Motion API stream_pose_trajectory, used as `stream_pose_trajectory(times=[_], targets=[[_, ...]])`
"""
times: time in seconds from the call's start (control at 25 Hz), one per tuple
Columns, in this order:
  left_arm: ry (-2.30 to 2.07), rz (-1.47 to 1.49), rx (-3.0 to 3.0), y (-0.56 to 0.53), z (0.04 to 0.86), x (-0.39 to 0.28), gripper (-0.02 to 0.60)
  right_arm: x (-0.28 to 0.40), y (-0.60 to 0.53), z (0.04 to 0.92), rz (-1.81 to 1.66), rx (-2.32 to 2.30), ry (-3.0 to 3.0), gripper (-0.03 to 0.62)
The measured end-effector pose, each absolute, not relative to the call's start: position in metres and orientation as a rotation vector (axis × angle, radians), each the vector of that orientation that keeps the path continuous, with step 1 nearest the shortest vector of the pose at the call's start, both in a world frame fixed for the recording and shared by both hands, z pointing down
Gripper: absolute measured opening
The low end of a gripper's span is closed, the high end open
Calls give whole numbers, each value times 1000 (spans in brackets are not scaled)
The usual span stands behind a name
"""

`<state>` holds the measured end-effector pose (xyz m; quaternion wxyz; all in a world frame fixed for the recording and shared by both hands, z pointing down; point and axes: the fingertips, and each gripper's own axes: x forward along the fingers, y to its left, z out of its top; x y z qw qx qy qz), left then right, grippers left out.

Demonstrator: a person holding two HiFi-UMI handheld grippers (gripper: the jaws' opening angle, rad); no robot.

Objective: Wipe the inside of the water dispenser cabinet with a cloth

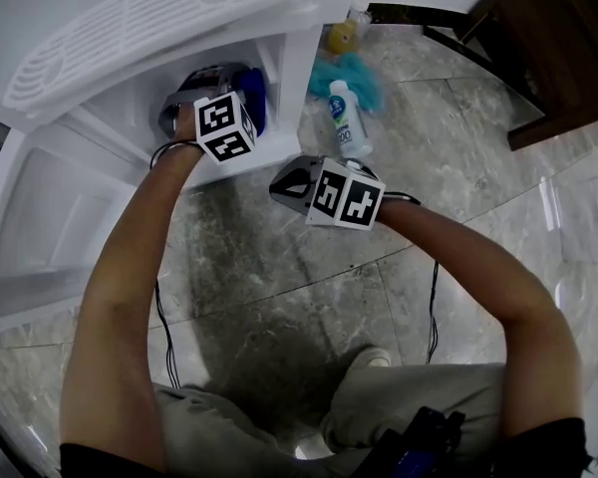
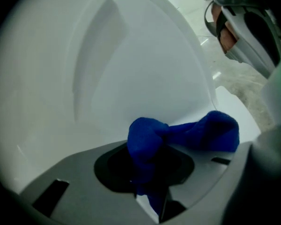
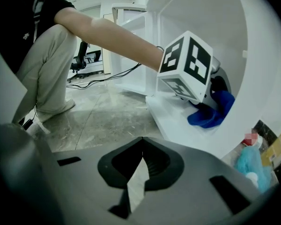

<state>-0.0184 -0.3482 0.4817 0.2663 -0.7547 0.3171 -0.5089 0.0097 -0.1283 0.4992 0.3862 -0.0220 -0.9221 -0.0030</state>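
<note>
My left gripper (image 2: 149, 170) reaches into the open white cabinet (image 1: 279, 78) of the water dispenser and is shut on a blue cloth (image 2: 152, 139). The bunched cloth (image 1: 253, 100) rests against the cabinet's white inner wall (image 2: 107, 69), low down near its floor (image 3: 178, 121). In the right gripper view the cloth (image 3: 210, 111) hangs below the left gripper's marker cube (image 3: 187, 64). My right gripper (image 3: 141, 156) stays outside over the marble floor, just in front of the cabinet, shut with nothing in it (image 1: 284, 185).
The cabinet door (image 1: 40, 227) stands open to the left. Beside the dispenser on the right lie a white bottle (image 1: 347, 118), a yellow bottle (image 1: 341, 36) and a teal fluffy duster (image 1: 357, 76). A dark wooden cupboard (image 1: 548, 38) stands at the far right. Cables run across the floor.
</note>
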Motion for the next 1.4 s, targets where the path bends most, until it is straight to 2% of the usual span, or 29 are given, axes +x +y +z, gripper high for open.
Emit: stream_pose_trajectory(times=[0.36,0.72,0.8,0.92,1.2,1.4], targets=[[1026,-1430,-2076,-381,483,-32,98,20,-116,507,-57,-99,-2289,-3],[1092,-1363,-2240,-348,454,-24,101,23,-105,508,-171,-172,-2193,-3],[1208,-1231,-2314,-344,430,-24,100,16,-99,506,-198,-205,-2178,-3],[1475,-877,-2463,-336,384,-29,101,0,-91,502,-245,-255,-2161,-3],[1789,-210,-2543,-320,316,-45,101,-29,-82,481,-304,-287,-2188,-3],[1752,106,-2510,-324,278,-32,100,-21,-79,488,-295,-302,-2172,-3]])
